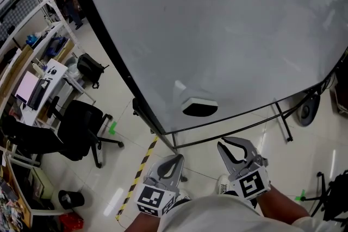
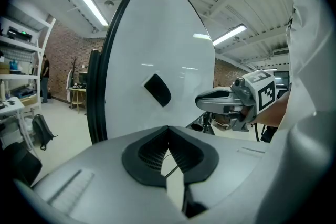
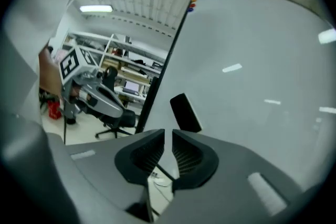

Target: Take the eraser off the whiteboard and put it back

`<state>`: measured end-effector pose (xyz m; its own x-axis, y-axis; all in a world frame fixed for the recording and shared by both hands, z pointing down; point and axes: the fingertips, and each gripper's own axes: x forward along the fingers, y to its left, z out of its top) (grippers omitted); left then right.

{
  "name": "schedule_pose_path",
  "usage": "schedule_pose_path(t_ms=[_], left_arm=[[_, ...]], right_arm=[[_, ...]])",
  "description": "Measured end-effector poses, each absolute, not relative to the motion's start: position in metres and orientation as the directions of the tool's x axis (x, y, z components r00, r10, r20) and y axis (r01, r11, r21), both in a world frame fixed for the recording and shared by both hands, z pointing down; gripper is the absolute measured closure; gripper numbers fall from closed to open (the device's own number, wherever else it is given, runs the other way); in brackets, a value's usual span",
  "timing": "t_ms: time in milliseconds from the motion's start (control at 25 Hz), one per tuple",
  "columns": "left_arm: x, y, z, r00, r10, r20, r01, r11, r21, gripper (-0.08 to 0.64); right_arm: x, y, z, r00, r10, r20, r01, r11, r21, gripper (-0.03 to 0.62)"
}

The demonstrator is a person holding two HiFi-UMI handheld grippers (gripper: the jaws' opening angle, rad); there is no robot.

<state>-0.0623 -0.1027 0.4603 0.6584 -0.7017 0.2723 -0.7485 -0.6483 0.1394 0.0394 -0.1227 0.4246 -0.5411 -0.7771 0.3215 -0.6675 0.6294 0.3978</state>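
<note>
The black eraser (image 1: 199, 107) with a white back sticks to the big whiteboard (image 1: 217, 24), near its lower edge. Both grippers hang below that edge, apart from the eraser. My left gripper (image 1: 176, 159) has its jaws together with nothing in them. My right gripper (image 1: 231, 144) shows a narrow gap between its jaws, also with nothing in it. In the left gripper view the eraser (image 2: 157, 89) lies ahead of the shut left gripper (image 2: 168, 129), with the right gripper (image 2: 210, 102) off to the right. In the right gripper view the eraser (image 3: 185, 113) sits just beyond the right gripper (image 3: 168, 135).
The whiteboard's dark frame and stand legs (image 1: 283, 119) run across the floor in front of me. A black office chair (image 1: 81, 127), a desk with shelving (image 1: 32, 84) and a backpack (image 1: 89, 68) stand at left. Yellow-black tape (image 1: 142, 163) marks the floor.
</note>
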Motion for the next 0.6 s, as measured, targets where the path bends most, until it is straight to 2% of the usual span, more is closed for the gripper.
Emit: schedule_pose_path(t_ms=[120, 200, 360, 520, 600], left_arm=[[-0.063, -0.1, 0.461, 0.656, -0.705, 0.268, -0.752, -0.643, 0.149, 0.543], [-0.065, -0.098, 0.462, 0.652, -0.709, 0.267, -0.755, -0.636, 0.156, 0.543], [-0.07, -0.095, 0.464, 0.642, -0.719, 0.267, -0.765, -0.623, 0.162, 0.543], [-0.077, -0.093, 0.466, 0.629, -0.729, 0.272, -0.776, -0.608, 0.164, 0.543], [-0.078, -0.091, 0.466, 0.626, -0.73, 0.274, -0.778, -0.606, 0.163, 0.543]], right_arm=[[0.031, -0.14, 0.421, -0.464, -0.842, 0.275, -0.622, 0.531, 0.575, 0.496], [0.028, -0.151, 0.419, -0.432, -0.865, 0.254, -0.598, 0.486, 0.637, 0.488], [0.024, -0.17, 0.412, -0.4, -0.891, 0.214, -0.598, 0.43, 0.676, 0.449], [0.011, -0.187, 0.409, -0.391, -0.902, 0.186, -0.575, 0.396, 0.715, 0.358], [0.005, -0.193, 0.409, -0.382, -0.907, 0.176, -0.561, 0.378, 0.736, 0.336]])
